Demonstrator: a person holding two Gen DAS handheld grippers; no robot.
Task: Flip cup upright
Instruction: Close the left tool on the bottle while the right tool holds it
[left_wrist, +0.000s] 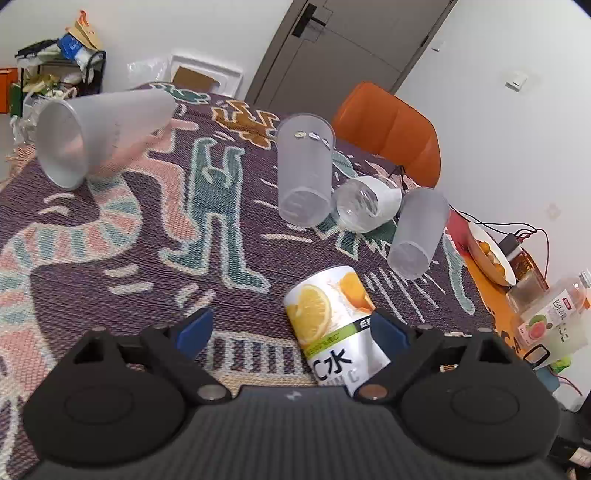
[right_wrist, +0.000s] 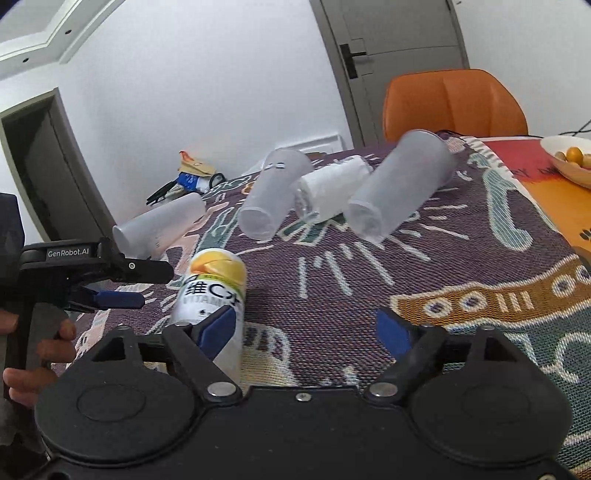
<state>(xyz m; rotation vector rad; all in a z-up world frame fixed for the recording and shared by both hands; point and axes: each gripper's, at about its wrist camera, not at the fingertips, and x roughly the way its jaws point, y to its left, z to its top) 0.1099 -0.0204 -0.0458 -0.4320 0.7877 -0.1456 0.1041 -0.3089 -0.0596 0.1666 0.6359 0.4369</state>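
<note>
Frosted cup, far left (left_wrist: 99, 133): on its side on the patterned cloth (left_wrist: 140, 236), mouth toward the near left, base toward the far right; blurred in the left wrist view. Well apart from the other cups.

Frosted cup, centre (left_wrist: 304, 168): on its side, mouth toward the far edge of the surface, base toward the camera; small marks near the rim. Just left of the clear cup.

Clear cup with white wrap (left_wrist: 367, 206): on its side between the centre and right frosted cups; close to both, contact not certain.

Frosted cup, right (left_wrist: 419, 232): on its side, base toward the camera, mouth toward the far right.

Lemon-print can (left_wrist: 334, 326): on its side, near the camera, just beside the right finger of the left gripper (left_wrist: 291, 328); whether touching cannot be told.

Left gripper: blue-padded fingers (left_wrist: 194, 328) spread wide, holding nothing, low over the cloth. Also seen from the side in the right wrist view (right_wrist: 129, 290), held in a hand (right_wrist: 40, 354).

Right gripper (right_wrist: 306, 328): fingers (right_wrist: 393, 334) spread wide, nothing between them; left finger in front of the can (right_wrist: 212, 291).

Surroundings: orange chair (left_wrist: 391, 129) at the far edge; grey door (left_wrist: 343, 55) behind; bowl of yellow fruit (left_wrist: 491, 254) and a juice bottle (left_wrist: 554, 317) at the right; black and red cables (left_wrist: 517, 230) beside the bowl; cluttered rack (left_wrist: 55, 70) at the far left.
</note>
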